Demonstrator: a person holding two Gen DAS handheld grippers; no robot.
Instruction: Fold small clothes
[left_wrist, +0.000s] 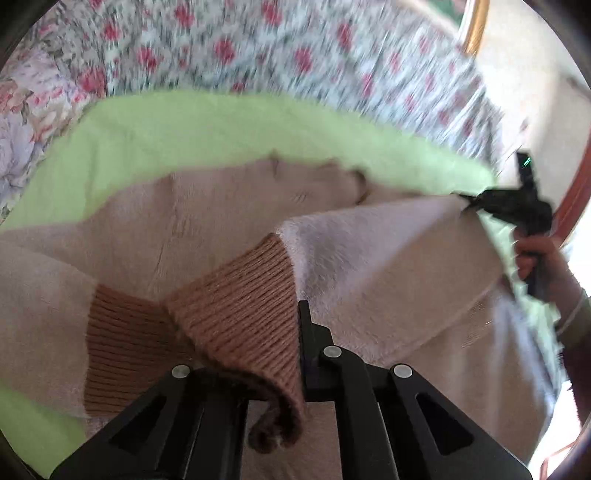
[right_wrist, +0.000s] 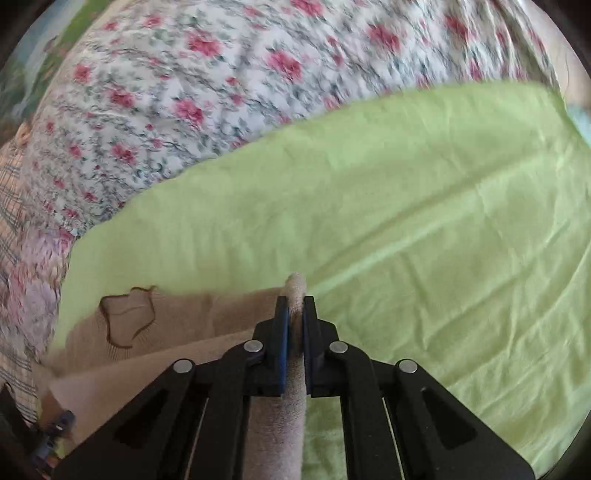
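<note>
Inspection of the fold, my own 2 grippers.

Item: 1 small beige fuzzy knit sweater (left_wrist: 229, 206) with brown ribbed cuffs, lying on a light green cloth (right_wrist: 388, 206) spread over a bed with a red-and-white floral cover (right_wrist: 192, 81). No desk is involved.

Left gripper (left_wrist: 301, 354): jaws narrow, clamped on the sweater at a brown ribbed cuff (left_wrist: 240, 306), which drapes from the jaws toward 9 o'clock in the left wrist view. A second ribbed band lies flat beyond it at 8 o'clock.

Right gripper (right_wrist: 295, 325): jaws narrow, pinching a raised ridge of the beige fabric; the ridge pokes out past the tips toward 12 o'clock. In the left wrist view this gripper sits at 3 o'clock, gripped by my right hand (left_wrist: 532, 258), with the fabric drawn taut between the 2 grips.

Condition of the garment: the body lies flat toward 11 o'clock from the left gripper. A brown stitched outline motif (right_wrist: 127, 317) shows at 9 o'clock in the right wrist view. The panel between my grips is lifted off the body, with its paler side showing.

Progress, as I judge it: 1 fold is under way and not yet laid. The lifted panel has to be carried across the body and set flat. Further folds and a final squaring appear outstanding. No other clothes are visible, folded or waiting.

Both views are blurred; fine detail is unreliable.
</note>
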